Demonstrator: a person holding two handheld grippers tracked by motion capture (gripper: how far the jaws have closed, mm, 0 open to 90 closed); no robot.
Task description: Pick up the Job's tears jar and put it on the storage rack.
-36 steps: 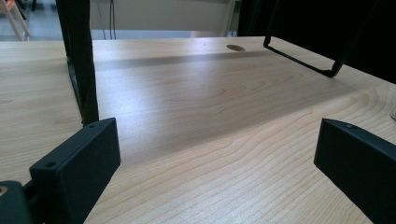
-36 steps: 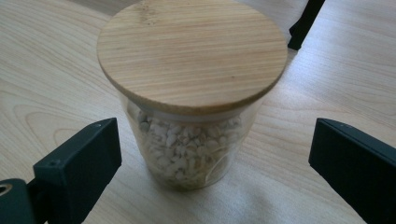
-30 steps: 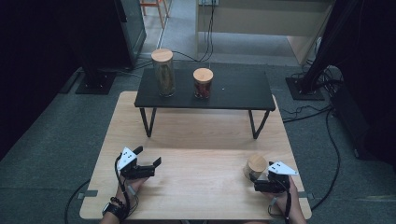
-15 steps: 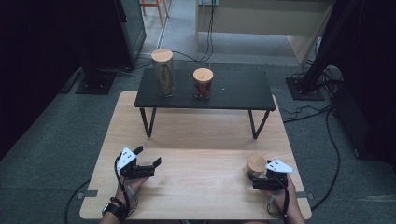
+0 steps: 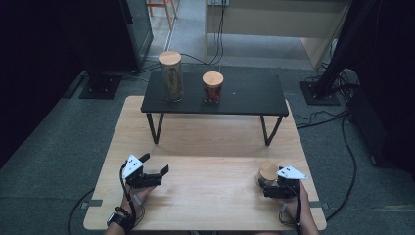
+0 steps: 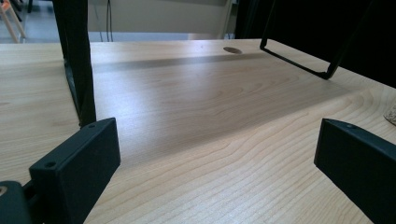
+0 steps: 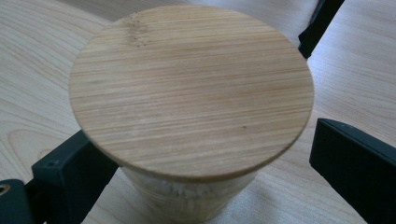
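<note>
Step in hand: the grasp. My right gripper [image 5: 272, 186] had its jaws spread wide around the short glass jar with the round bamboo lid [image 7: 191, 88], near the right front corner of the pale wooden table [image 5: 210, 142]; neither jaw visibly pressed it. Next move, I judged: close squarely on the glass below the lid.

My left gripper [image 5: 155, 166]: jaws wide apart, holding nothing.

Count: three bamboo-lidded jars, two on the black metal riser shelf [image 5: 254, 95]; two grippers.

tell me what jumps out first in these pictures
The small jar with a round bamboo lid stands between the open jaws of the right gripper at the near right of the wooden table. Farther back, a tall jar and a shorter jar stand side by side on the black shelf.
</note>
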